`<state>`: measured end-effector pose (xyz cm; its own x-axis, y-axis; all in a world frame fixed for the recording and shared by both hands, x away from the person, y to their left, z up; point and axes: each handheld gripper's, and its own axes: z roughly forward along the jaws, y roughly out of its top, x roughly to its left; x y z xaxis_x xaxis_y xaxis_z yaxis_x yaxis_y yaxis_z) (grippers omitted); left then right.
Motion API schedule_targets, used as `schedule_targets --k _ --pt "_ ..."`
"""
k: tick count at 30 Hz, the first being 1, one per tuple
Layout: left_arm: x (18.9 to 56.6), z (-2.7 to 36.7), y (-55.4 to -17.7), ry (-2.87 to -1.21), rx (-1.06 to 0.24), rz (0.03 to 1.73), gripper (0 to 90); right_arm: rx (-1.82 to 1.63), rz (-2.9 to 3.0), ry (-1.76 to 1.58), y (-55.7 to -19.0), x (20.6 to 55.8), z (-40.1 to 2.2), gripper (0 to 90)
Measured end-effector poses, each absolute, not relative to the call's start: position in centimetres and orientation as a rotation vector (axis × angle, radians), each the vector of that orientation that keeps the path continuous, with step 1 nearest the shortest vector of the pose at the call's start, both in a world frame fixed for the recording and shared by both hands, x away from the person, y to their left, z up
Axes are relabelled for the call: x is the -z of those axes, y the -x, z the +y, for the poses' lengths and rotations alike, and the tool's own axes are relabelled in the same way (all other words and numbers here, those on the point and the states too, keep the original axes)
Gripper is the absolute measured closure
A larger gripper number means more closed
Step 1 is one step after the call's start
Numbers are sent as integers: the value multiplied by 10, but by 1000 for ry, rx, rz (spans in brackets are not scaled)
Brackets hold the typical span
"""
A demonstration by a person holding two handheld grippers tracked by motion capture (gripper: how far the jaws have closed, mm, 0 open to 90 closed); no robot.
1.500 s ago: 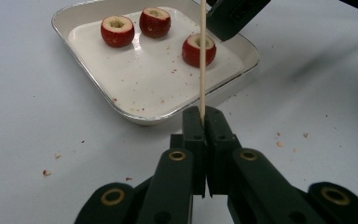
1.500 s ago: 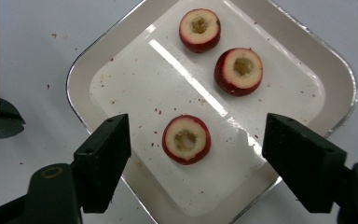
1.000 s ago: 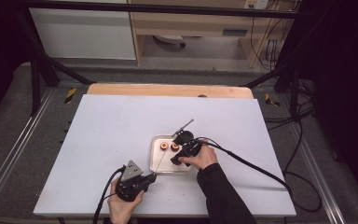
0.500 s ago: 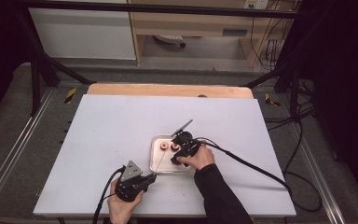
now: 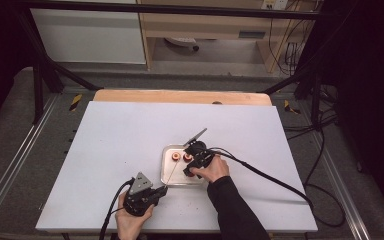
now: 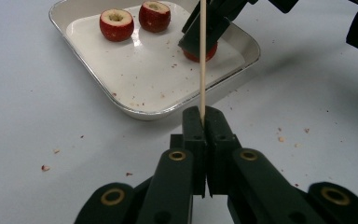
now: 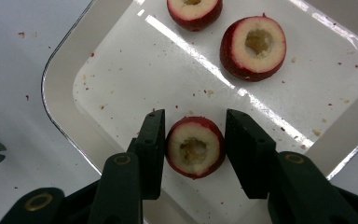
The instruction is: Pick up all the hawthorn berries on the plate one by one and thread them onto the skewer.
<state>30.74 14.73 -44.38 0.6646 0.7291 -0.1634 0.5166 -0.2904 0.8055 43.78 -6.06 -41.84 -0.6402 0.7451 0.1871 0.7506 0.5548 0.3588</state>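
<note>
A thin wooden skewer [image 6: 202, 56] stands up from my left gripper [image 6: 204, 116], which is shut on its lower end near the table's front edge [image 5: 163, 189]. My right gripper [image 7: 194, 115] points down into a shallow metal tray [image 7: 58, 65]. Its jaws have just been closing around a cored red fruit [image 7: 195, 147]. That fruit sits between the pads, which stand very close to its sides but are not pressing on it. Two more cored red fruits [image 7: 254, 47] [image 7: 194, 11] lie farther off in the tray. In the left gripper view the right gripper [image 6: 205, 37] hangs behind the skewer.
The tray [image 5: 167, 150] lies near the middle of a white table top [image 5: 105, 140] dotted with small crumbs. A wooden strip [image 5: 180, 96] runs along the far edge. Cables trail from both grippers toward the front and right.
</note>
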Motion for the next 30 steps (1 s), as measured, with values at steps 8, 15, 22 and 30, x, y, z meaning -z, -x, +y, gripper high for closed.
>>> schedule_targets --k 8,15,22,30 --pt "445 146 -307 -1966 -290 973 885 657 -2777 1302 -437 417 -62 598" --pt "445 146 -306 -1965 -288 968 885 737 -2776 1307 -434 403 -67 599" --pt "443 145 -303 -1961 -296 965 885 941 -2776 1322 -427 383 -82 599" --pt "442 135 -298 -1985 -322 954 884 1412 -2645 1388 -413 366 -119 599"
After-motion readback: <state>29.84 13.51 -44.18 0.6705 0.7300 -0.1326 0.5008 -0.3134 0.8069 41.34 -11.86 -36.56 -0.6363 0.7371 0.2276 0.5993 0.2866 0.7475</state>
